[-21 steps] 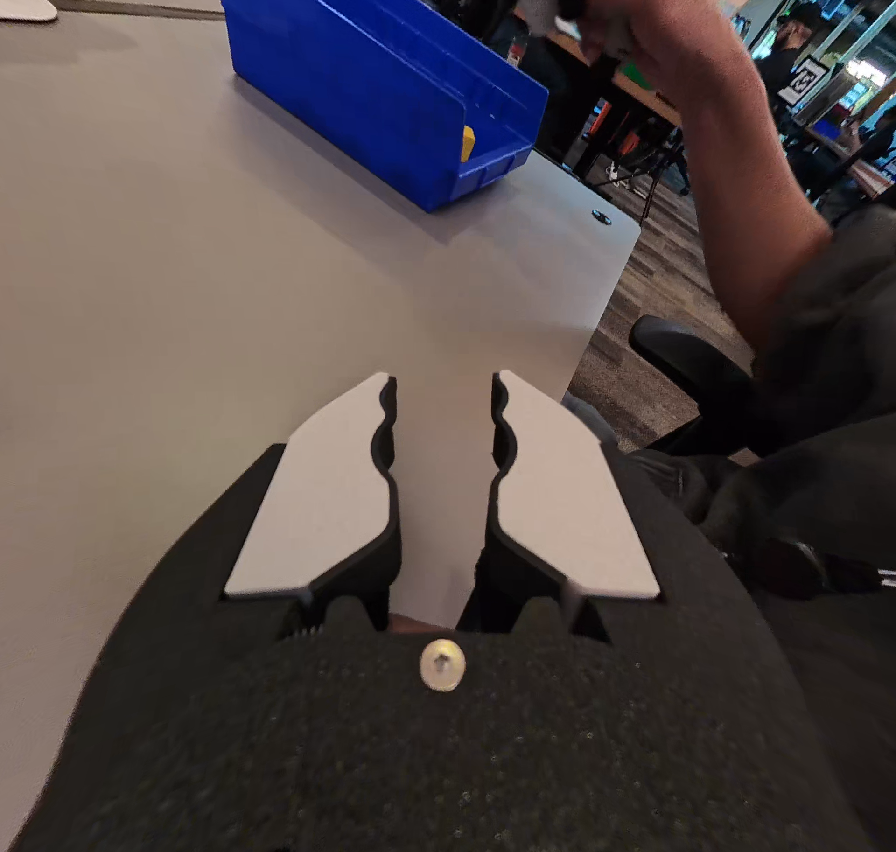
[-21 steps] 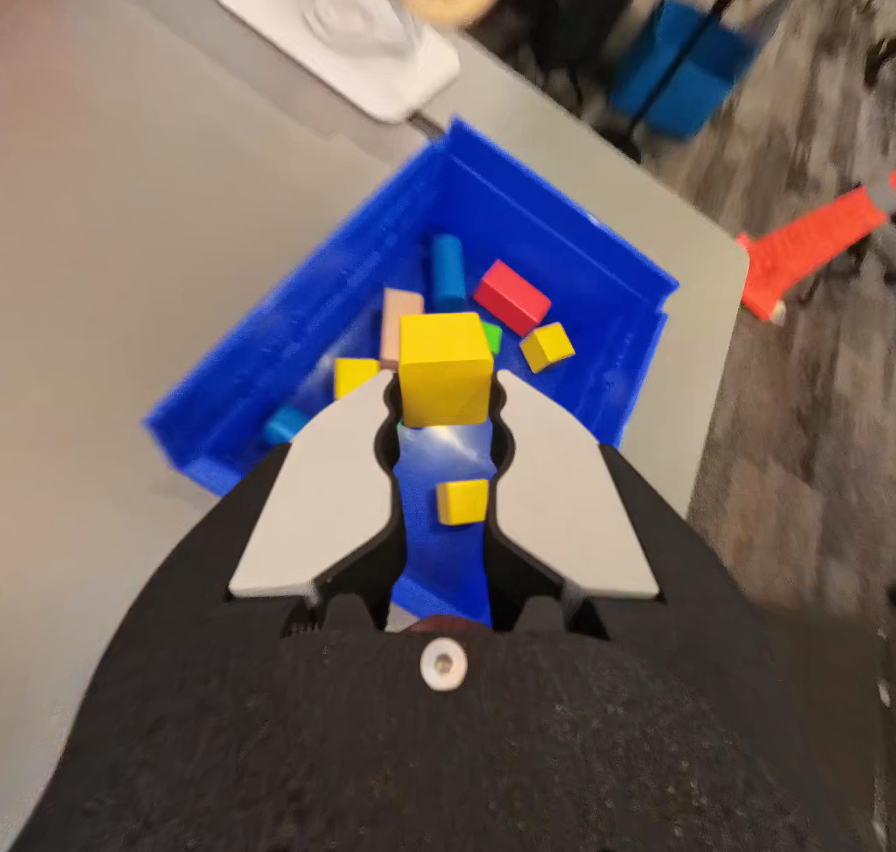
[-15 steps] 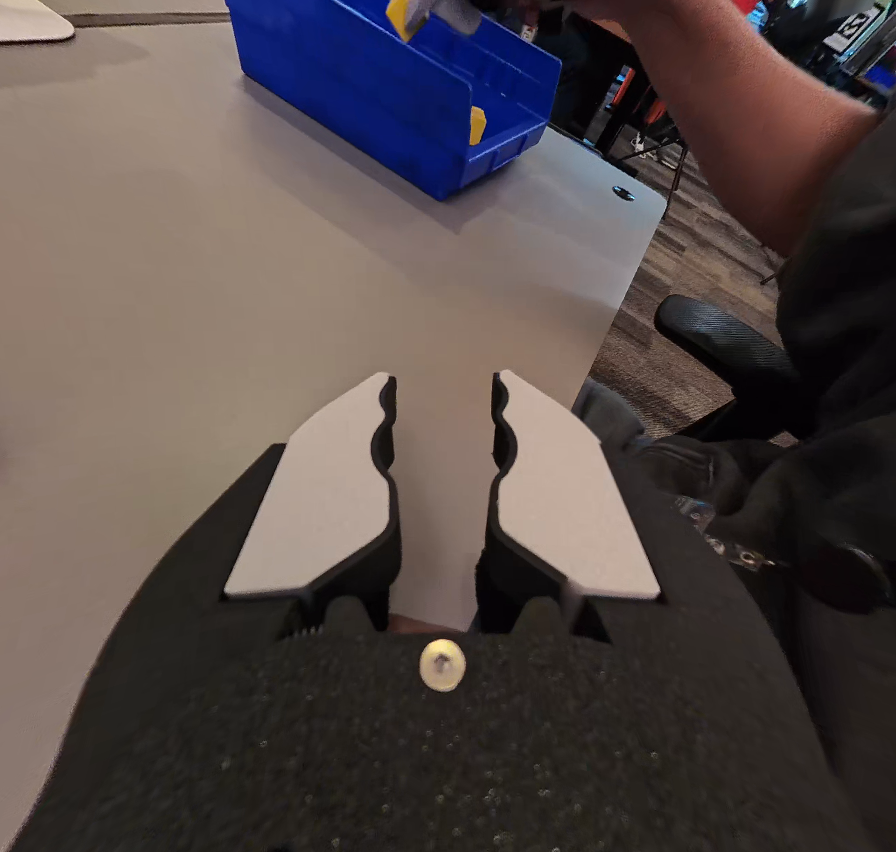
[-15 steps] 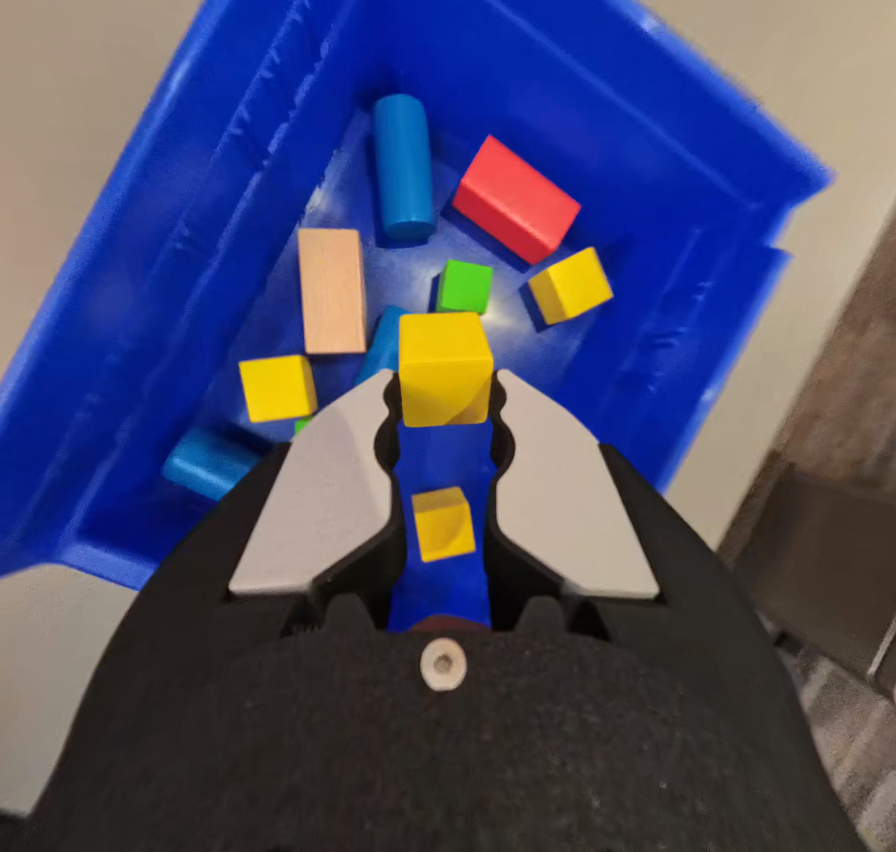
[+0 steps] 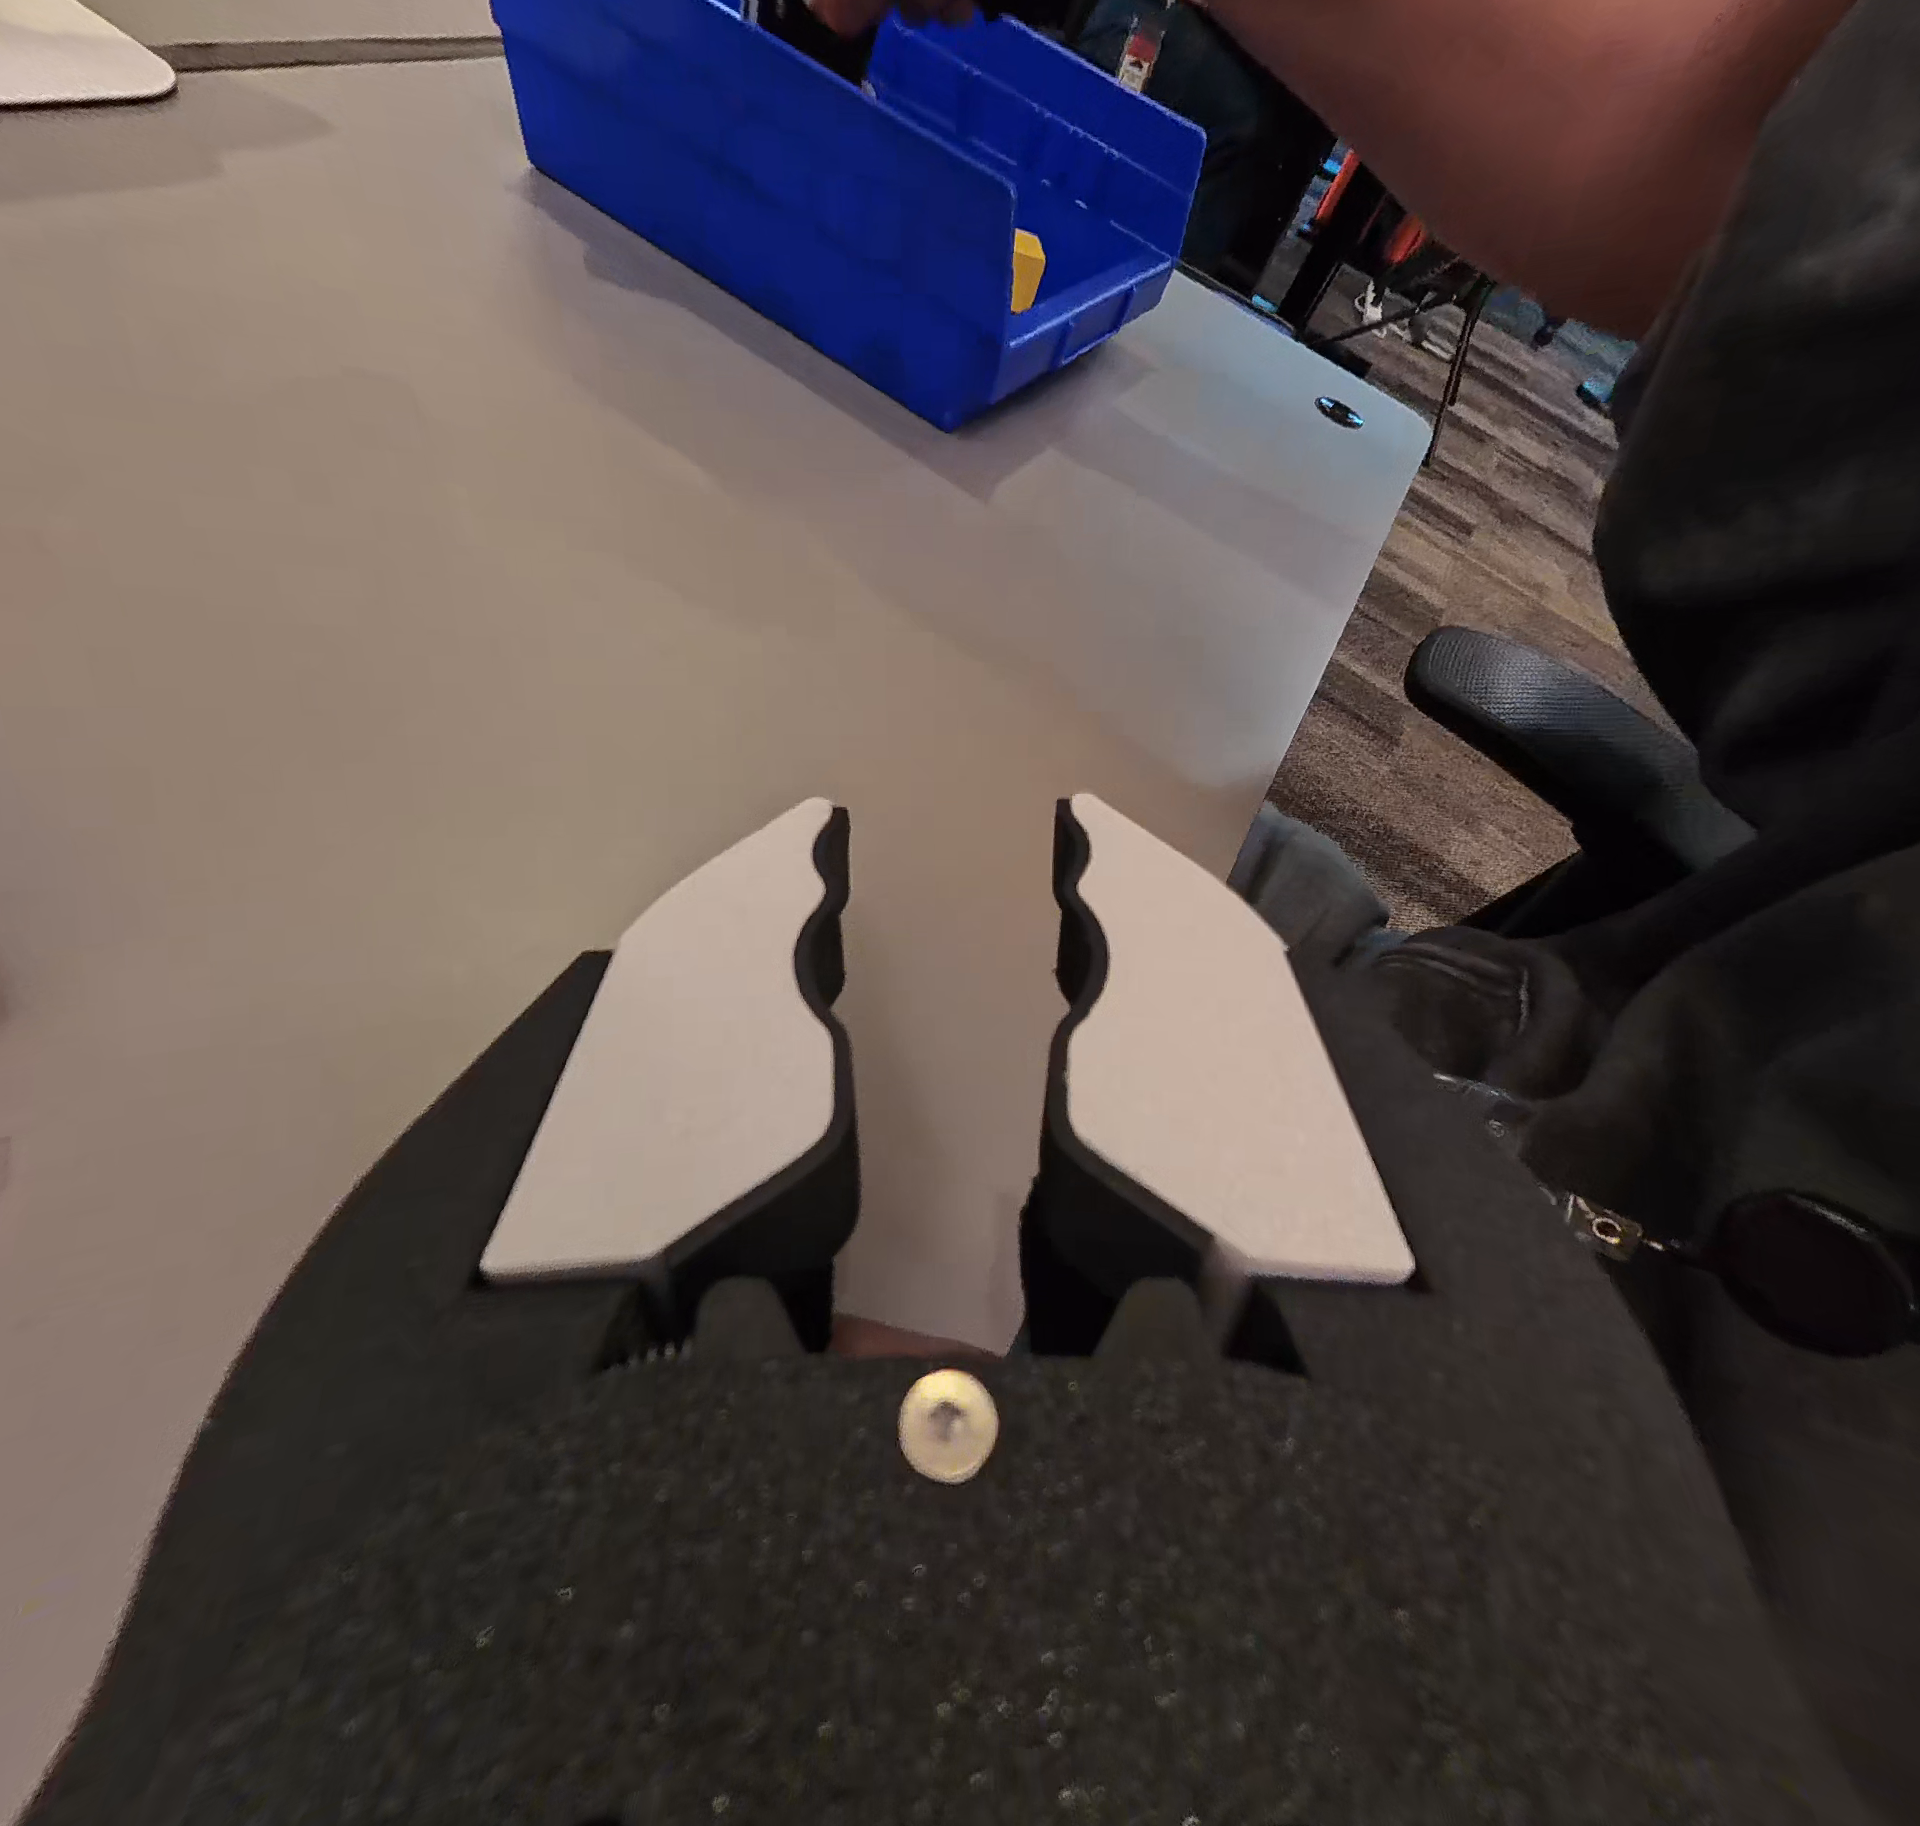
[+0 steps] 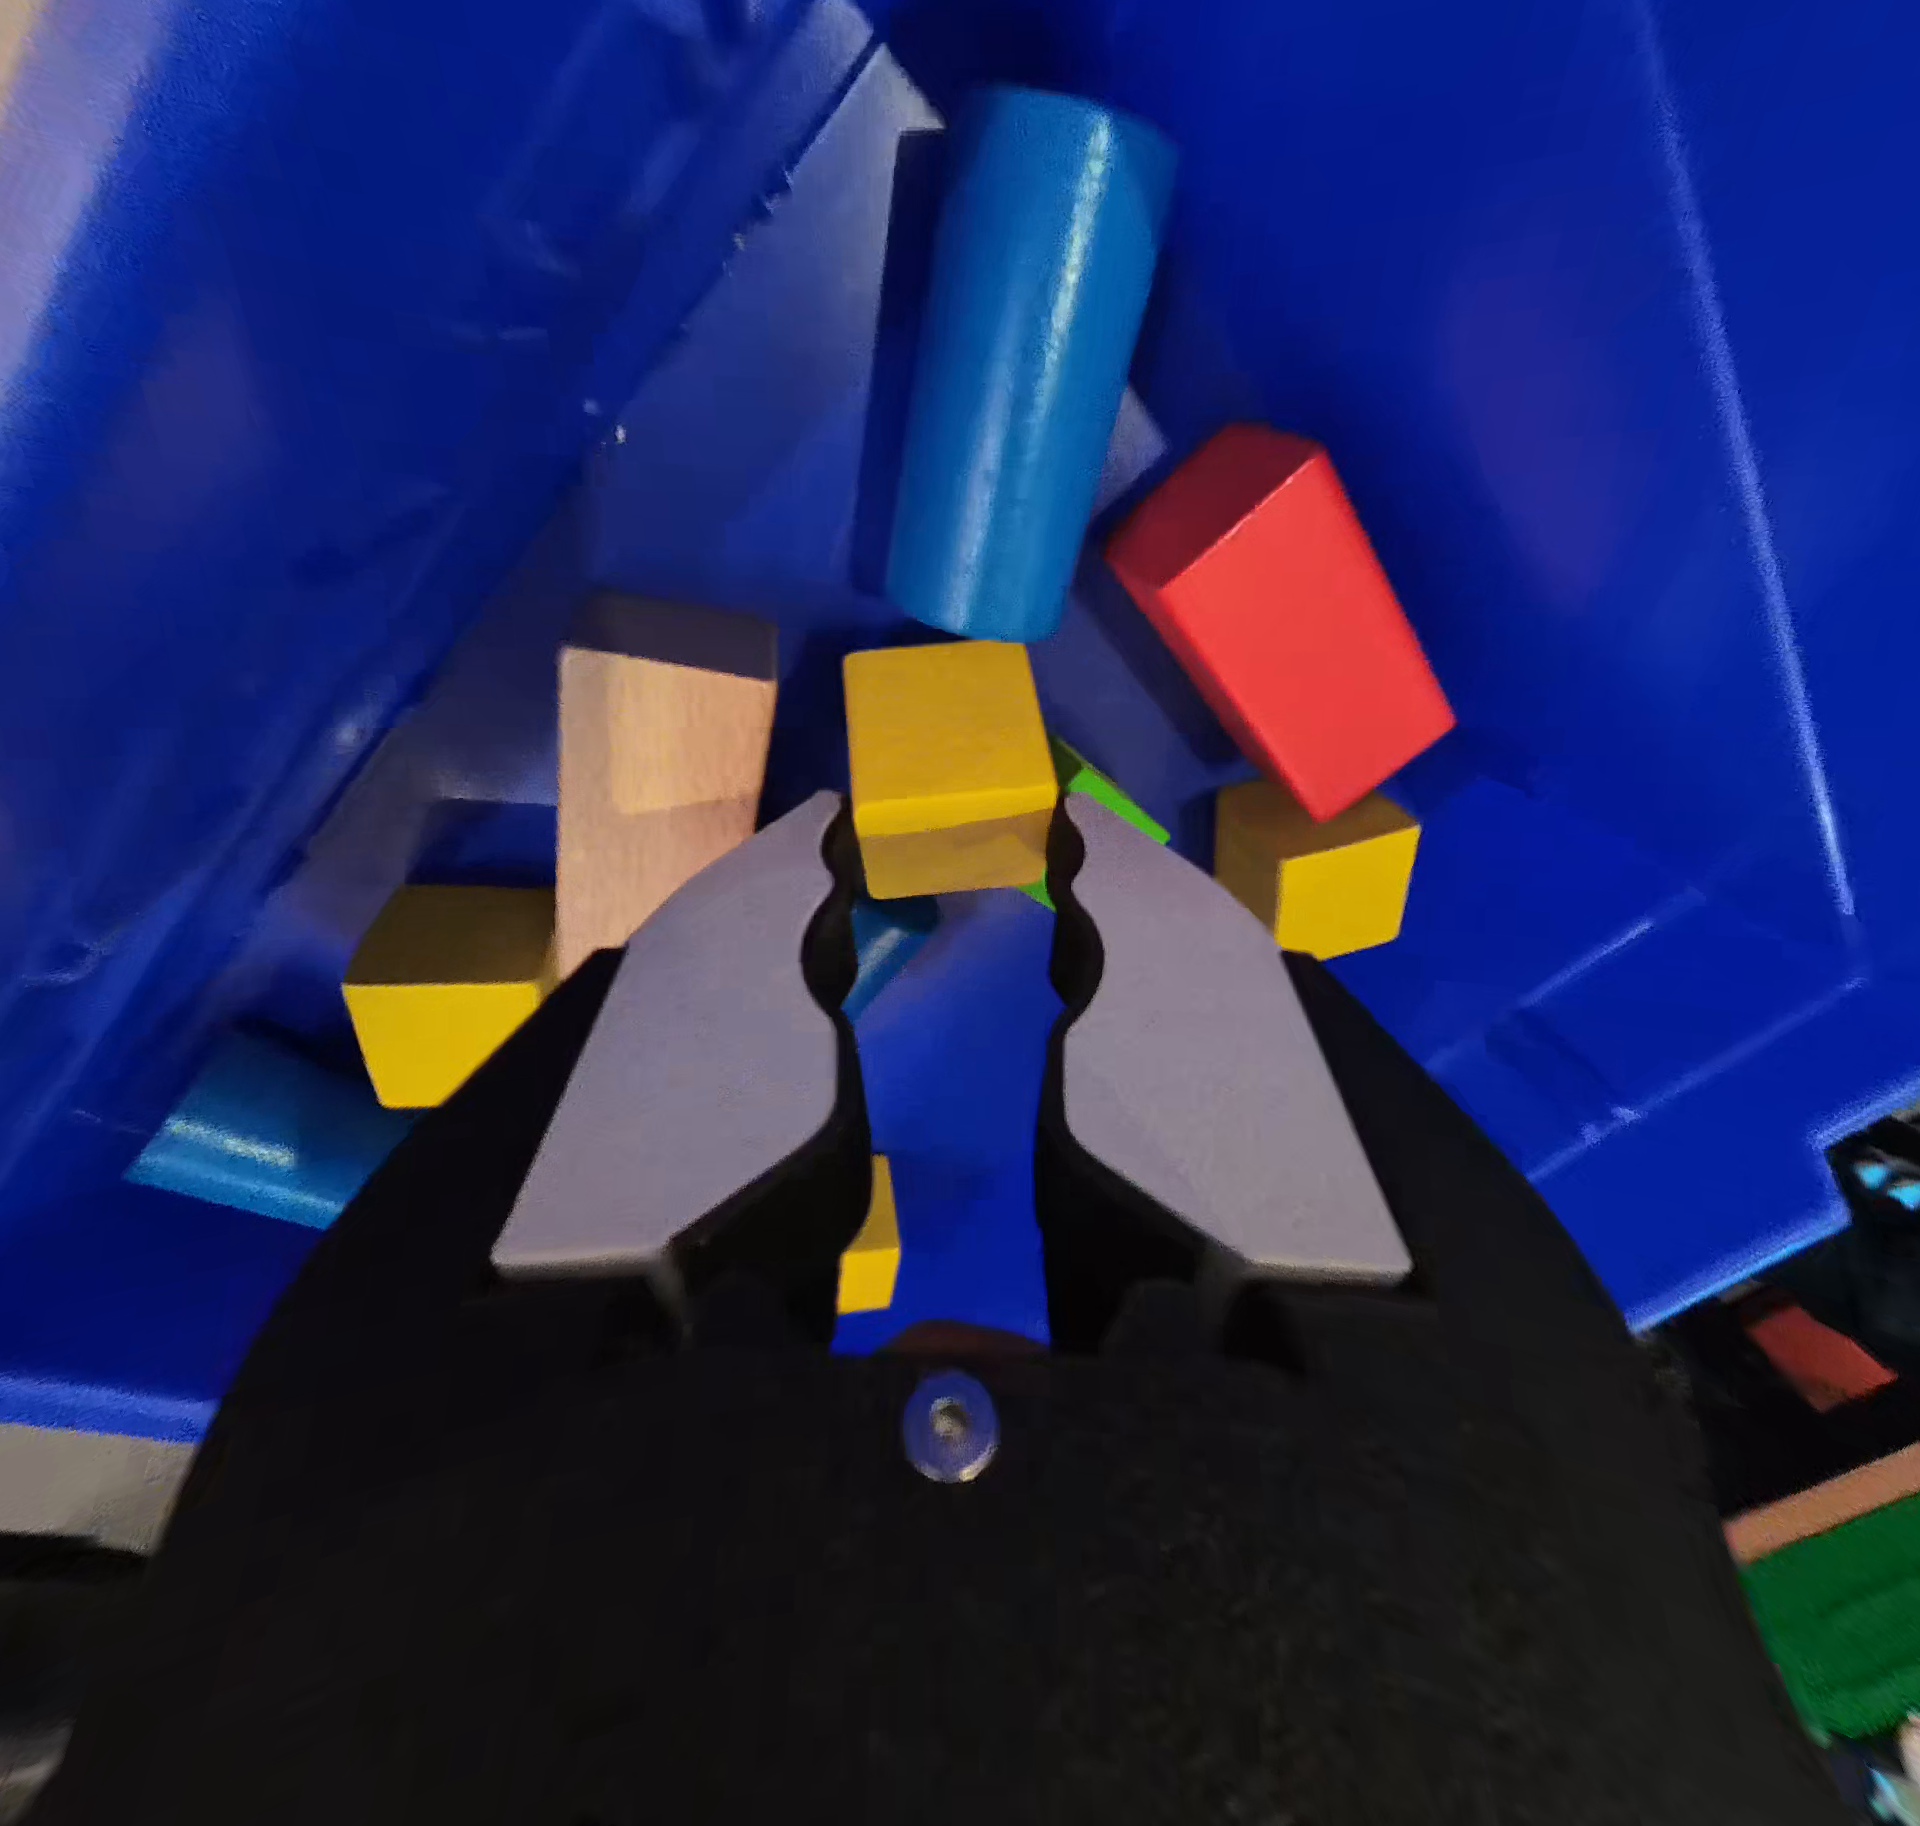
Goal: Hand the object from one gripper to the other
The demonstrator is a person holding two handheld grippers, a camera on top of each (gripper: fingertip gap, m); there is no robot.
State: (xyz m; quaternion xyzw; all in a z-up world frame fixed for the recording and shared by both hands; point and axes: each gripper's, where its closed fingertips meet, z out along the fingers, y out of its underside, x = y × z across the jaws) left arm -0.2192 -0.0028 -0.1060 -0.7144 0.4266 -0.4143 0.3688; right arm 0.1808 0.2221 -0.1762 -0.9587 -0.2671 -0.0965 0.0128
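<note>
yellow cube [image 6: 951, 768] is being pinched by right gripper [image 6: 951, 826] inside blue bin [image 6: 1558, 426]; left gripper [image 5: 948, 820] is being held parted, empty, over grey desk [image 5: 416, 581].

object: yellow cube [image 6: 948, 768] | look: painted wood, plain faces, sharp edges | state: pinched at its lower sides between the tips of the right hand-held gripper [image 6: 948, 841] | pose: top face tilted toward the camera, upper part standing out past the tips | place: inside the blue bin [image 6: 1558, 322], above the other blocks
</note>
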